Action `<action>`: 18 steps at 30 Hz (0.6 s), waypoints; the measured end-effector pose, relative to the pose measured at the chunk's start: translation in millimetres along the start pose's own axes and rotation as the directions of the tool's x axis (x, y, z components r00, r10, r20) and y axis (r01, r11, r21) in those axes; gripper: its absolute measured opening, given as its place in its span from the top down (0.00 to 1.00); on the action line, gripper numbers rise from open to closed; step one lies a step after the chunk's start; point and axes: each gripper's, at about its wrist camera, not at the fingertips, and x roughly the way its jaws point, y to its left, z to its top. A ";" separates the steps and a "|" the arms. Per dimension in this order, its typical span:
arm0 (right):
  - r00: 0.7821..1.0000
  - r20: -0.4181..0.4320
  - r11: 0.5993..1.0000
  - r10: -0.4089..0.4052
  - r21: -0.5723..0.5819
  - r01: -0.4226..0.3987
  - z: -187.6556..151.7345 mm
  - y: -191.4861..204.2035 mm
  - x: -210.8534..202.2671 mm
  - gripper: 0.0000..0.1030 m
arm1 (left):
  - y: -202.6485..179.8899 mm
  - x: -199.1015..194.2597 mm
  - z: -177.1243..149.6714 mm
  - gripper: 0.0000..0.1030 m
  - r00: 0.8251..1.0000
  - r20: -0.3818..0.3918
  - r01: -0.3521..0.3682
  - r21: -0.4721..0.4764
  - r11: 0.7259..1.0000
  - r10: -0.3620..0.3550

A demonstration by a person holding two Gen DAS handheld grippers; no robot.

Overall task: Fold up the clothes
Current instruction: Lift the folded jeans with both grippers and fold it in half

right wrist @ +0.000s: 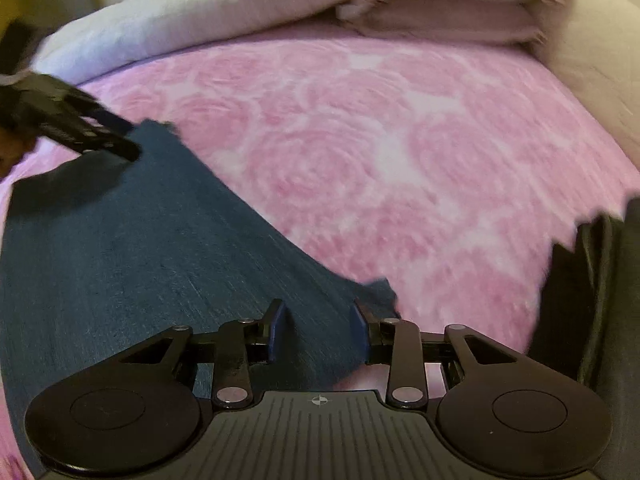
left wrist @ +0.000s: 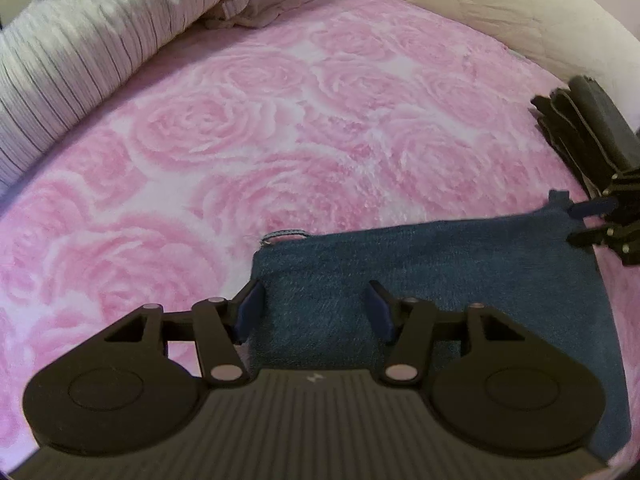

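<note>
A dark blue fleecy cloth (left wrist: 440,272) lies flat on the pink rose-patterned bed cover (left wrist: 280,120). My left gripper (left wrist: 316,314) hovers over the cloth's left corner, open, with fabric under the gap and a small hanging loop (left wrist: 285,235) just ahead. My right gripper (right wrist: 319,328) is open over the opposite corner of the cloth (right wrist: 120,248), its pads straddling the edge without pressing it. Each gripper shows in the other's view: the right gripper (left wrist: 580,222) at the cloth's far right corner, the left gripper (right wrist: 116,136) at the upper left.
A stack of dark folded clothes (left wrist: 580,128) sits at the bed's right side, near the right gripper (right wrist: 580,280). A striped pale duvet (left wrist: 80,40) and pinkish pillows (right wrist: 440,12) bank the far side. A beige padded edge (left wrist: 500,8) borders the right.
</note>
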 end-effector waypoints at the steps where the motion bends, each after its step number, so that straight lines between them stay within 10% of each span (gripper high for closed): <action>1: 1.000 -0.011 1.000 -0.024 0.020 0.024 -0.4 3.8 -5.6 0.67 | -2.1 -10.0 -1.9 0.58 1.000 0.006 -0.003 0.010 1.000 0.003; 11: 0.953 0.031 0.946 0.301 -0.135 -0.295 -13.4 148.7 -59.9 0.67 | -35.8 -81.0 -82.3 0.59 1.000 -0.020 0.002 0.088 0.996 0.000; 18: 0.975 -0.028 0.955 0.221 -0.195 -0.222 -45.2 166.3 -34.1 0.67 | -35.2 -30.5 -90.9 0.55 0.999 0.044 -0.007 0.052 0.999 0.005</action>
